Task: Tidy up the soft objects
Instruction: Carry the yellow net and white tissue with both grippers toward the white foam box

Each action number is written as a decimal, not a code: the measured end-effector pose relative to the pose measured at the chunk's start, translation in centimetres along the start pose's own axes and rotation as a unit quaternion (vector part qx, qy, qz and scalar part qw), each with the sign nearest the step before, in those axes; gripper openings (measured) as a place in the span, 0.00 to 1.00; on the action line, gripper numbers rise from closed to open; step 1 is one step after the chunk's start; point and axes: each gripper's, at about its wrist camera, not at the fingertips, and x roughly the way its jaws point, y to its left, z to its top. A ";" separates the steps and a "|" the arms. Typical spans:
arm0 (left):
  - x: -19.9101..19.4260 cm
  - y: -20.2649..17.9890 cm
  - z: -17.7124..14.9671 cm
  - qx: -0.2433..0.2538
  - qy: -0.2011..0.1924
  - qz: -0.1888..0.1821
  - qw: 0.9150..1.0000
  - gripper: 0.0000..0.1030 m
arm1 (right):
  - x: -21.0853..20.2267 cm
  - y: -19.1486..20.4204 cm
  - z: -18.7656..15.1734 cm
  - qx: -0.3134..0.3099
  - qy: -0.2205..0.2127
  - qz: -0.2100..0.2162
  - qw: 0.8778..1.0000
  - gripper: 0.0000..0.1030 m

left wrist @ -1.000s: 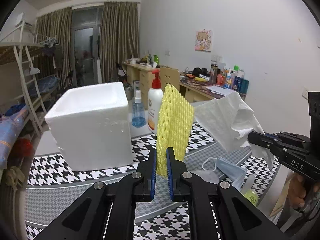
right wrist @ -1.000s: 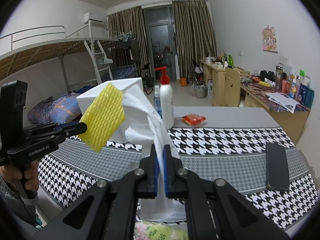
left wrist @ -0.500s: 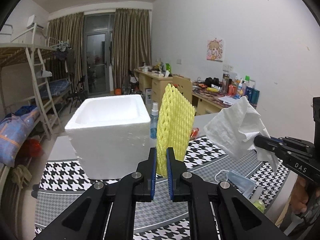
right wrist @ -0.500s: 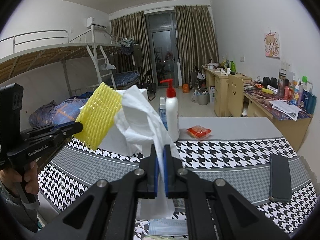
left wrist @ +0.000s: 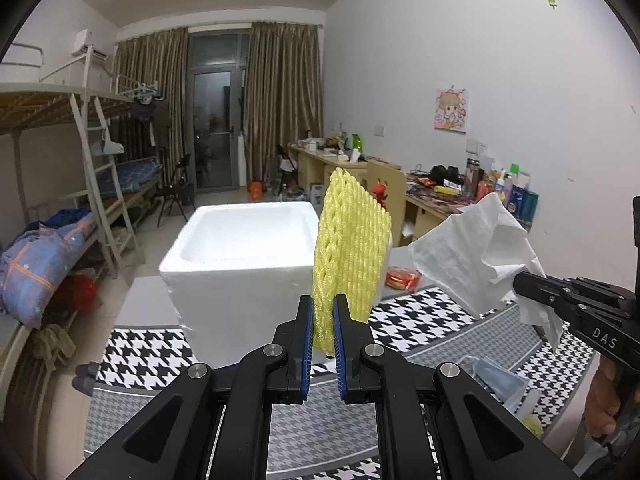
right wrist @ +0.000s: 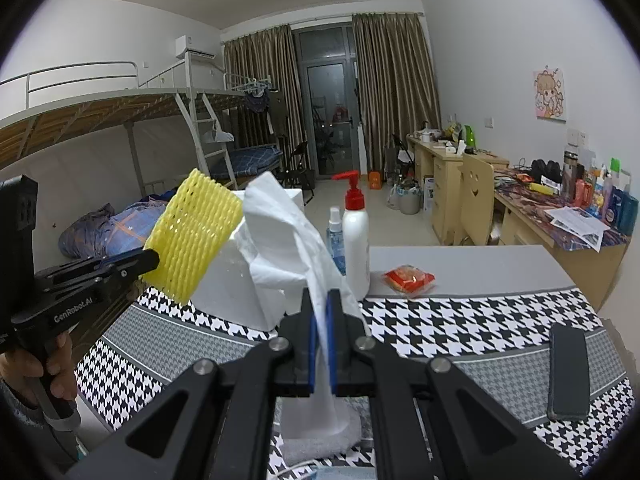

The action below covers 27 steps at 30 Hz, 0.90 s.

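My left gripper [left wrist: 323, 312] is shut on a yellow foam net sleeve [left wrist: 352, 248], which stands upright above the table, just in front of the open white foam box [left wrist: 240, 256]. My right gripper [right wrist: 321, 308] is shut on a crumpled white tissue [right wrist: 280, 236], lifted off the table with its tail hanging below the jaws. From the right wrist view the left gripper [right wrist: 154, 258] and its yellow sleeve [right wrist: 196, 236] are at the left, beside the foam box [right wrist: 232, 292]. The right gripper [left wrist: 518, 286] with the tissue [left wrist: 472, 252] is to the right of the sleeve.
On the houndstooth tablecloth [right wrist: 460, 320] stand a white pump bottle [right wrist: 356, 248] and a blue spray bottle [right wrist: 334, 240] behind the box. A red snack packet [right wrist: 408, 278] lies farther back, a black phone [right wrist: 568, 372] at the right, a blue face mask [left wrist: 496, 376] near the front.
Both grippers have risen with their loads still held. The foam box now sits lower and its opening shows in the left wrist view; the sleeve and tissue stand higher against the room.
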 end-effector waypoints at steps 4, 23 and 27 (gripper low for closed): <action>0.0 0.2 0.5 0.000 -0.008 0.015 1.000 0.10 | 0.2 0.6 0.7 -0.003 -0.003 0.002 1.000 0.07; 1.0 1.7 2.6 -0.004 -0.024 0.089 0.996 0.10 | 2.3 2.6 3.5 -0.009 0.009 0.011 1.000 0.07; 1.2 2.0 2.9 -0.003 -0.027 0.106 0.994 0.10 | 2.7 3.1 4.3 -0.013 0.007 0.005 1.000 0.07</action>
